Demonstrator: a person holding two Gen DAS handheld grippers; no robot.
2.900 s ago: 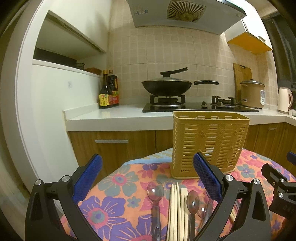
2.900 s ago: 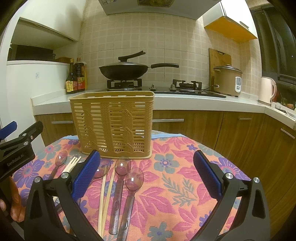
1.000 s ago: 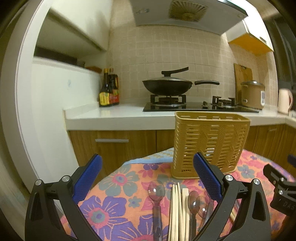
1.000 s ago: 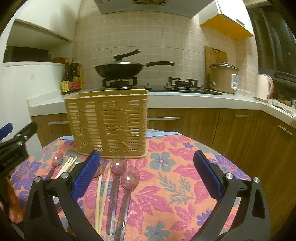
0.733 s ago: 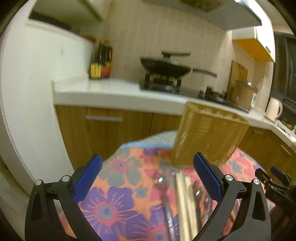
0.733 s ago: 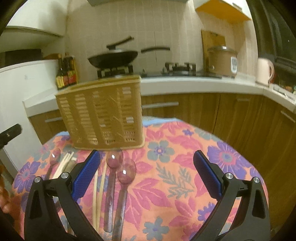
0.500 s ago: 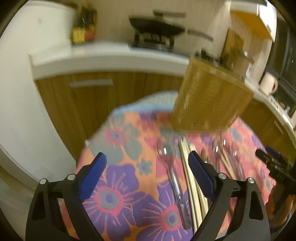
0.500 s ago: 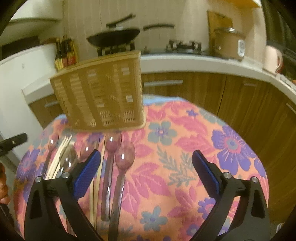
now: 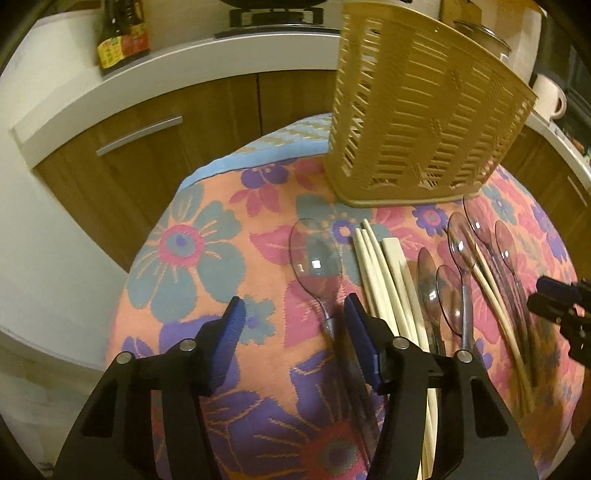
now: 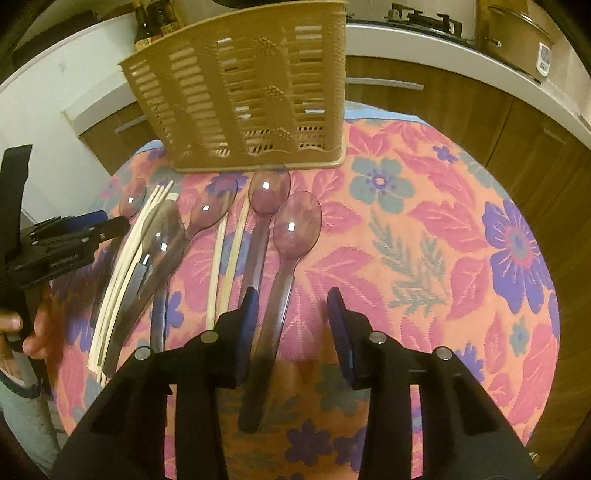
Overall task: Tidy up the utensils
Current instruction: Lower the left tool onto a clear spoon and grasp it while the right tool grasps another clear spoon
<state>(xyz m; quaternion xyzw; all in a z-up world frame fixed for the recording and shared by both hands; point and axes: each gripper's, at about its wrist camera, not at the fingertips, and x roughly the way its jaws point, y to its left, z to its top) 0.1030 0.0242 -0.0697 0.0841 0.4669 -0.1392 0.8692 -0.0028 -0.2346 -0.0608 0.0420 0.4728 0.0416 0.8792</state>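
A tan slotted utensil basket stands upright at the far side of a round table with a floral cloth. Several clear plastic spoons and pale chopsticks lie in a row in front of it. My left gripper is open just above the cloth, with the leftmost spoon close to its right finger. My right gripper is open low over the rightmost spoon, whose handle runs between the fingers.
Wooden cabinets and a white counter curve behind the table. Sauce bottles and a rice cooker stand on the counter. The table's near and left edges drop off close to the grippers.
Both grippers tipped down and dropped toward the table. Both narrowed their opening. Left came near the leftmost spoon, right came over the rightmost spoon's handle.
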